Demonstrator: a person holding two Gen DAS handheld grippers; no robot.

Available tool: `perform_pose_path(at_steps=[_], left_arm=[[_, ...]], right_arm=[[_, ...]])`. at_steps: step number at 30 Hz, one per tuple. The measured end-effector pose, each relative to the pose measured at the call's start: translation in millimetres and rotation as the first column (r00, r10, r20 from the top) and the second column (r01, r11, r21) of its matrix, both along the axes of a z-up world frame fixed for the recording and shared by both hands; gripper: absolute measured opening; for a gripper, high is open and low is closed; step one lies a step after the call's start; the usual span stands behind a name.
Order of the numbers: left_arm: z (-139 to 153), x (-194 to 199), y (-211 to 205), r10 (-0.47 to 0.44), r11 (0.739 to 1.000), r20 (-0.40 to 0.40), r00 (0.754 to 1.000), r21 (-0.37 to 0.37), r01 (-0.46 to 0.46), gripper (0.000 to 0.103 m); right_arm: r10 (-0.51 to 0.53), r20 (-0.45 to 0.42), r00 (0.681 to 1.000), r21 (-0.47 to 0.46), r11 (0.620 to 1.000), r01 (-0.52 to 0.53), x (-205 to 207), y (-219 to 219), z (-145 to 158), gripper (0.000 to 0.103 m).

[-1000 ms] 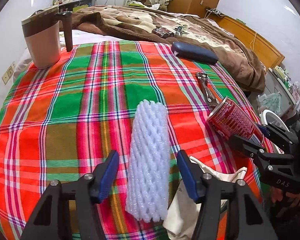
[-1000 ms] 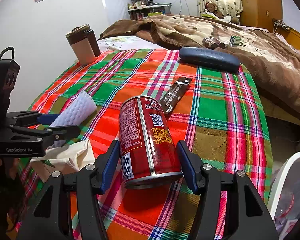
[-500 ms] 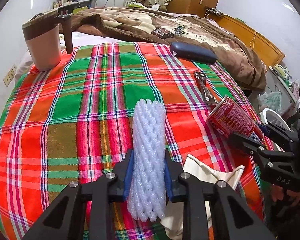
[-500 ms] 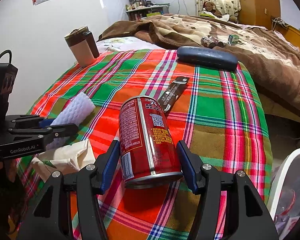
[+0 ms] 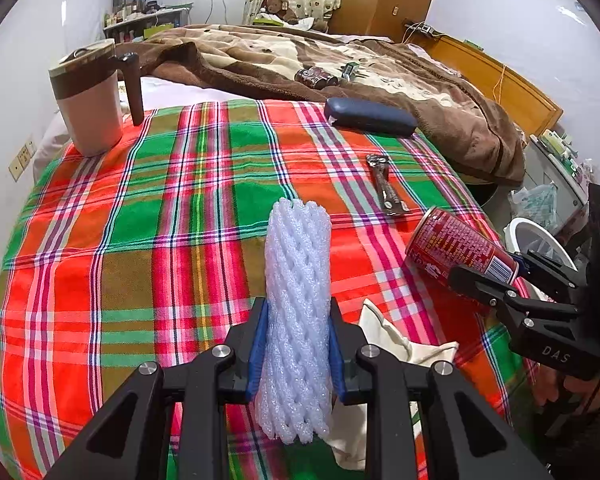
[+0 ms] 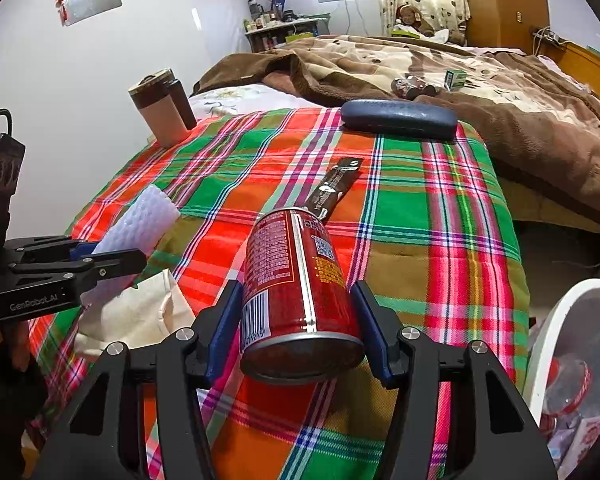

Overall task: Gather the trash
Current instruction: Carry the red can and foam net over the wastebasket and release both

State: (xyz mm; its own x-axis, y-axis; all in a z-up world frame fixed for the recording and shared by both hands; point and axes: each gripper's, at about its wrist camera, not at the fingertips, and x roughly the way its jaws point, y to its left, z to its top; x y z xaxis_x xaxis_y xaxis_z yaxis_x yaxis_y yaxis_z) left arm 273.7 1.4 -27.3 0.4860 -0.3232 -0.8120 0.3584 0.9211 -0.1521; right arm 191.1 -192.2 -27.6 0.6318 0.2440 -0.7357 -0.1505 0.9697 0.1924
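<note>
Trash on the red-and-green plaid cloth [image 5: 148,240] is what I'm gathering, and 2 pieces are already in my grip. Starting at the left, the tan lidded mug with a brown handle [image 5: 92,104] stands on the far corner, well apart from everything I want. My left gripper [image 5: 298,344] has its blue-padded jaws pressed narrow against both sides of the white foam mesh sleeve [image 5: 298,280], which dents slightly where the pads bite; its far end looks a little raised off the cloth, though I cannot tell for sure. Just right of it, a crumpled cream paper bag [image 5: 396,340] lies loose on the cloth. Further right and farther back, a dark brown flat snack wrapper [image 5: 386,186] lies untouched, and beyond it a dark blue oblong case [image 5: 370,121] sits at the cloth's far edge. My right gripper [image 6: 298,324] has its jaws clamped on the red metal drink can [image 6: 296,280], tilted with its base toward the camera. At the far right, beside the bed and below the cloth's edge, stands the white round bin [image 6: 556,320], already holding some waste. I judge the grasping step is done on both sides; next comes carrying each piece rightward over the bin's rim, then spreading the jaws. The foam is light and springy, so I'd keep the squeeze gentle but firm.
</note>
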Motion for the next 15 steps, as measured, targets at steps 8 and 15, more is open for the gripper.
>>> perform_pose_path(at_steps=[8,15], left_arm=[[13,-10,-7,-0.004,1.000,0.026,1.000,0.006,0.003,0.027],[27,-21,-17,-0.021,1.000,0.056,0.998,0.001,0.021,0.027]], right_arm=[[-0.023,0.020,1.000,0.024,0.999,0.022,-10,-12,5,0.057],[-0.058,0.040,0.998,0.040,0.998,0.056,-22,-27,12,0.057]])
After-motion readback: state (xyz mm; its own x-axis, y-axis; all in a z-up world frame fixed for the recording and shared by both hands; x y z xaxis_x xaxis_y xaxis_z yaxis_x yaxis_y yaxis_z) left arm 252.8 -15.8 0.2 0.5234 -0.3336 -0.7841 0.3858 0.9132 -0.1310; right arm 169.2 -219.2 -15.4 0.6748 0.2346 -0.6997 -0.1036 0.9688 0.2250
